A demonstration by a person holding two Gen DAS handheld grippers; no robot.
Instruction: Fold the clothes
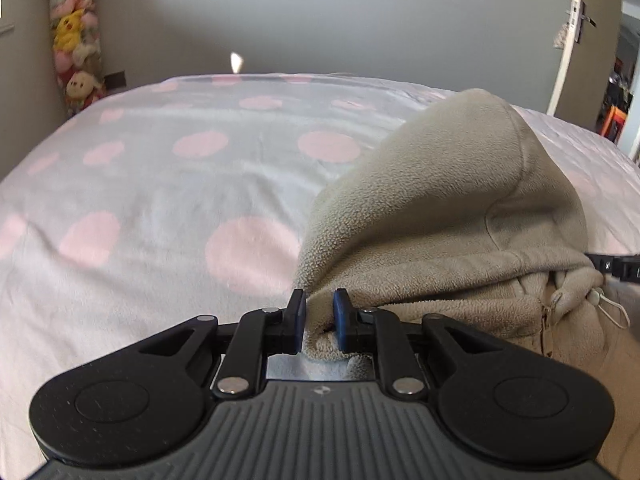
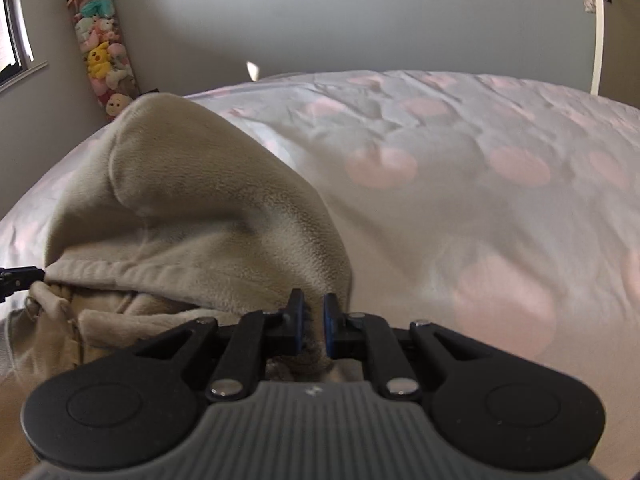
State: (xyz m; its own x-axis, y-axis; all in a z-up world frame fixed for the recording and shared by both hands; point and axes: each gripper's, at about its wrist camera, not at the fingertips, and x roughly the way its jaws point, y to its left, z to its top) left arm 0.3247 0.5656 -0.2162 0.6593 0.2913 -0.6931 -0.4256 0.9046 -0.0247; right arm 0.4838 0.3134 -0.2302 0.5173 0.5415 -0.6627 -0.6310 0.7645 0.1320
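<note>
A beige fleece hoodie (image 1: pixel 440 208) with a zip and drawcord is held up over the bed, its hood bulging upward. My left gripper (image 1: pixel 320 312) is shut on the hoodie's left edge. In the right wrist view the same hoodie (image 2: pixel 192 208) fills the left half, and my right gripper (image 2: pixel 313 316) is shut on its right edge. The right gripper's tip (image 1: pixel 616 266) shows at the right border of the left wrist view. The left gripper's tip (image 2: pixel 18 278) shows at the left border of the right wrist view. The hoodie's lower body is hidden below both grippers.
A bed with a white blanket with pink dots (image 1: pixel 180 200) spreads under and beyond the hoodie, also in the right wrist view (image 2: pixel 480 200). A column of plush toys (image 1: pixel 76 48) stands in the far left corner. A white door (image 1: pixel 572 32) is at the right.
</note>
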